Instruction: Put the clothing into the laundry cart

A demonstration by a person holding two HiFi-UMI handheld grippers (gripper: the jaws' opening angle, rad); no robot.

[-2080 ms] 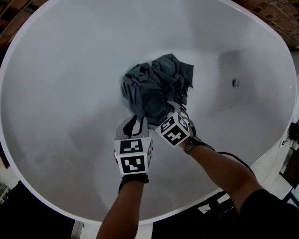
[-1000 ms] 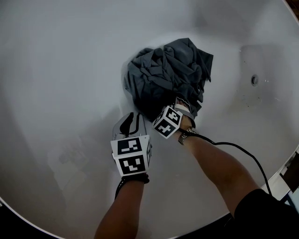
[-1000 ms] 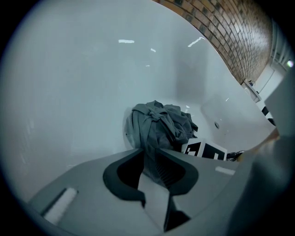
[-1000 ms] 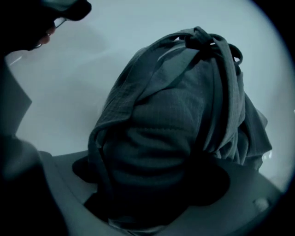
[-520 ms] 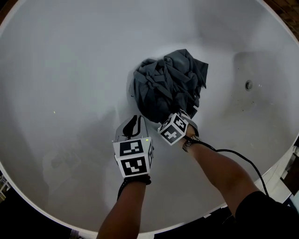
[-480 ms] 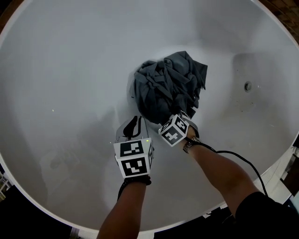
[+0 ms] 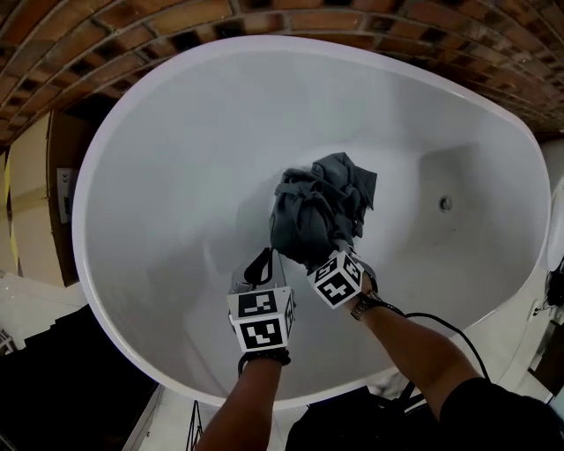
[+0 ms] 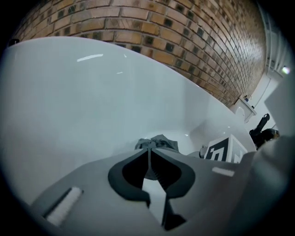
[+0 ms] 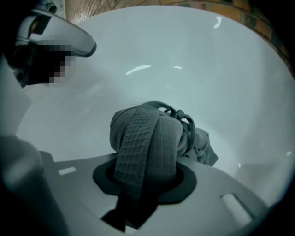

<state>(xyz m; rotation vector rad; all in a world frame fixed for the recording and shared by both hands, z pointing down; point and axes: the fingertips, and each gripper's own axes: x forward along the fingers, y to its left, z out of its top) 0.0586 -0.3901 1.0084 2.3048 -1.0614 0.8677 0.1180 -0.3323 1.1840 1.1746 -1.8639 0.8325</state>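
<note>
Clothing (image 7: 319, 210) well clear of tub rim (image 7: 291, 41), pinched by left claw (image 8: 148, 152), right claw (image 9: 143, 184) just closed on it.

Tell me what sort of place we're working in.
Most likely a bathroom: a white freestanding bathtub with a drain in its floor, set against a brick wall. Grey clothing is held over the tub.

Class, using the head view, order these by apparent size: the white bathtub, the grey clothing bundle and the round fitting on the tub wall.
Largest to smallest:
1. bathtub
2. grey clothing bundle
3. round fitting
None look alike in size.
</note>
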